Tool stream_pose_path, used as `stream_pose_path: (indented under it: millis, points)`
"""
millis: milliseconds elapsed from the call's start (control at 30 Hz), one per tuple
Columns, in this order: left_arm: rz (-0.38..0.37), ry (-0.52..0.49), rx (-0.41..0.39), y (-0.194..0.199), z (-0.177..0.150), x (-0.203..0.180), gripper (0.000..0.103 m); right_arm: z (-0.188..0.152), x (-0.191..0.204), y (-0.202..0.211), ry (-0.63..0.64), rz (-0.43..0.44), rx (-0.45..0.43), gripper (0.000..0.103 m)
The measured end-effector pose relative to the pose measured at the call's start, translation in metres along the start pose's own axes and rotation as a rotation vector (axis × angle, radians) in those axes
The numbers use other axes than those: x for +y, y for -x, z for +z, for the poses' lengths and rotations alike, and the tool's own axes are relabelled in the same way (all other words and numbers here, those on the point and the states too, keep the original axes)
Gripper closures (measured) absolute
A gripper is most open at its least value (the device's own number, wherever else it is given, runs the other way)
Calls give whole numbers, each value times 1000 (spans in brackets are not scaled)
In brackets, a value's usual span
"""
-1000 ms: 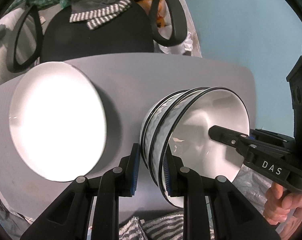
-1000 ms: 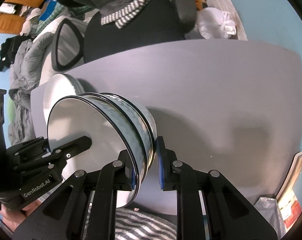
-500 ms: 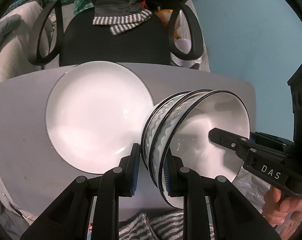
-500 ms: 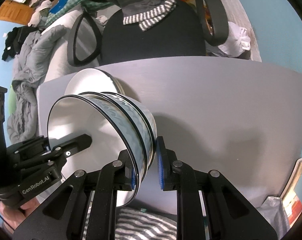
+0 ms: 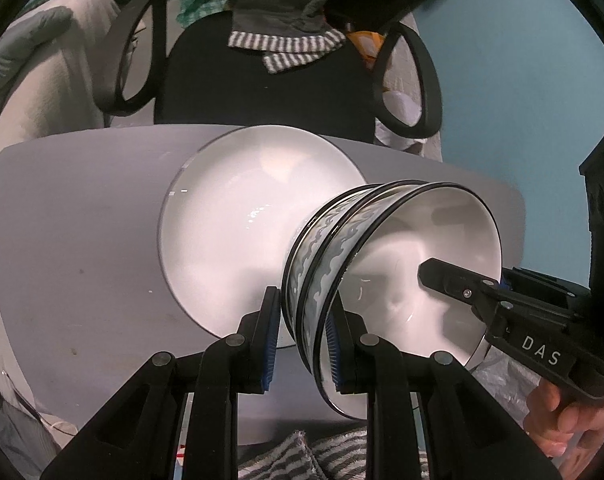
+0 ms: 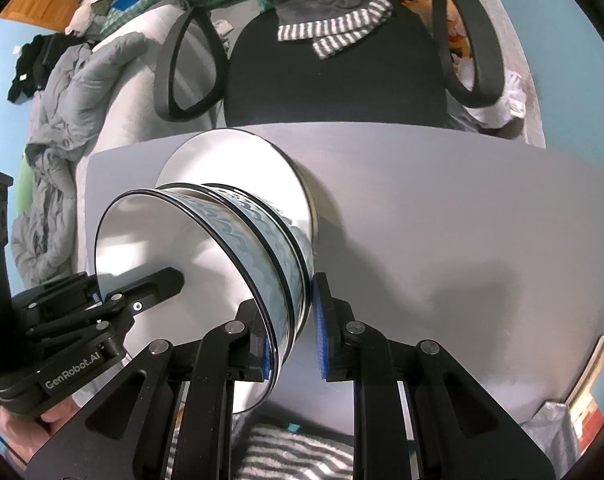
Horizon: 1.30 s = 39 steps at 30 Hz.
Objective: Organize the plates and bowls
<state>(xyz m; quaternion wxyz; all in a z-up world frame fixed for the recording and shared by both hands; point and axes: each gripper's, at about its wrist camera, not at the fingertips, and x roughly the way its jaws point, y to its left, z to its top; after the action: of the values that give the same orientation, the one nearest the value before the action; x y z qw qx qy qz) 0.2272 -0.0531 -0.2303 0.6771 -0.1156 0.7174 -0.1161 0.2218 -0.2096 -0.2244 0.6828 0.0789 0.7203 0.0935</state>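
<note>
A nested stack of bowls (image 5: 398, 248), white inside with blue wave bands and black rims, hangs tilted above the grey table (image 5: 81, 240). My left gripper (image 5: 302, 344) is shut on its near rim. My right gripper (image 6: 293, 340) is shut on the opposite rim, one pad inside and one outside. In each wrist view the other gripper's inner finger (image 5: 454, 280) (image 6: 149, 288) lies inside the top bowl. A stack of white plates (image 5: 229, 232) (image 6: 237, 160) lies on the table (image 6: 462, 220) just beyond and partly under the bowls (image 6: 205, 248).
A black office chair (image 5: 261, 92) (image 6: 334, 80) with a striped cloth draped on it stands behind the table's far edge. Grey bedding (image 6: 61, 128) is piled at the left. A striped towel (image 6: 285, 456) lies below the near edge. A blue wall stands on the right.
Both grippers carried the bowl stack sideways across the table, so the plates now sit centred behind the bowls. The grip on the rims is unchanged.
</note>
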Motion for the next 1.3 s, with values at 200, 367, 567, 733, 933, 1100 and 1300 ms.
stream_pose_path:
  millis: [200,367,567,733,933,1100,1300]
  points:
    - [13,20,3,0,7,20,82,11,18,-12,18,1,14,86]
    - [18,35,9,-3,11,36,82,17,30,-21,33,-2,29,86]
    - [20,51,20,-9,13,48,82,22,38,-33,39,-10,53,86]
    - [20,46,23,-12,12,48,82,25,38,-37,30,-13,63,86]
    - [28,40,18,-13,12,48,82,25,36,-41,19,-10,64,86]
    - [41,18,6,-12,9,46,82,25,33,-42,12,-3,65,86]
    - [35,29,-20,-11,6,47,82,25,33,-41,-6,6,61,84]
